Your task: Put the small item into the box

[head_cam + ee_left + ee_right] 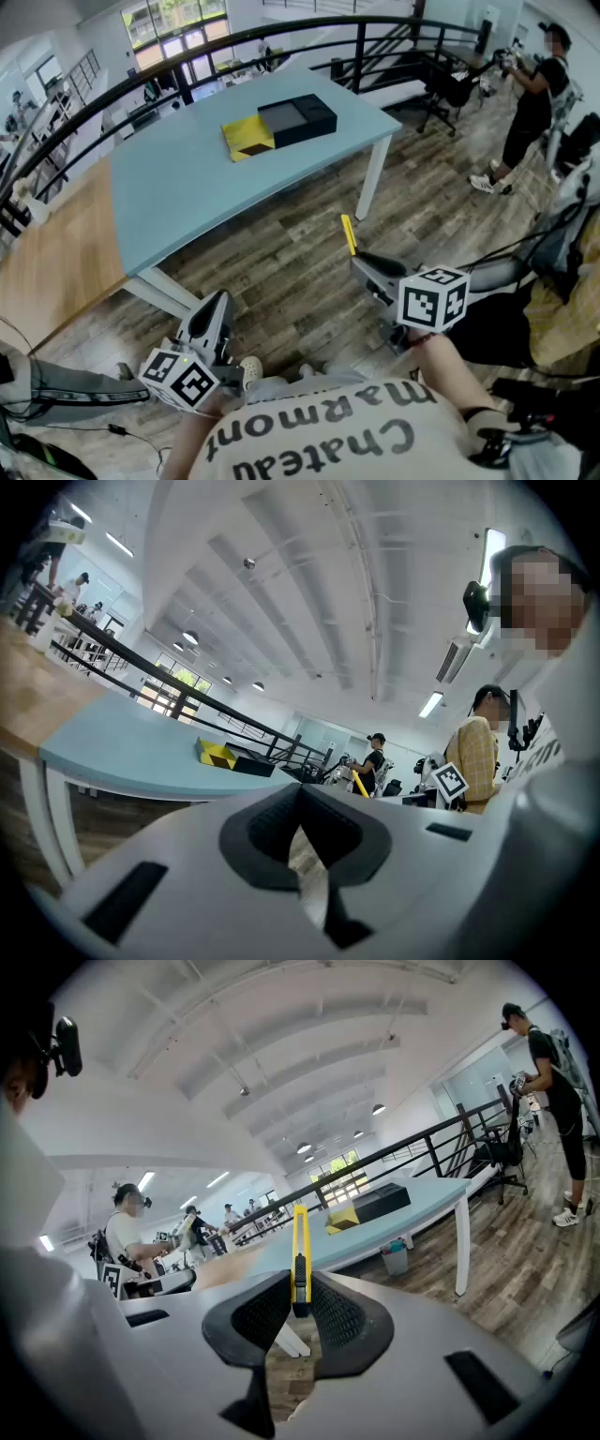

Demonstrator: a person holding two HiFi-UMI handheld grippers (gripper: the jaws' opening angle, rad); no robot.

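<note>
Two grippers show, the left gripper [219,300] and the right gripper [362,262], with one yellow utility knife [349,234] between the right one's jaws, and ahead of them one blue table [178,187] bearing one black box [298,117] and one yellow flat piece [242,137].

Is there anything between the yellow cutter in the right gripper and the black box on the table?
Nothing visible does. Between the cutter and the box lie only floor and bare table.
</note>
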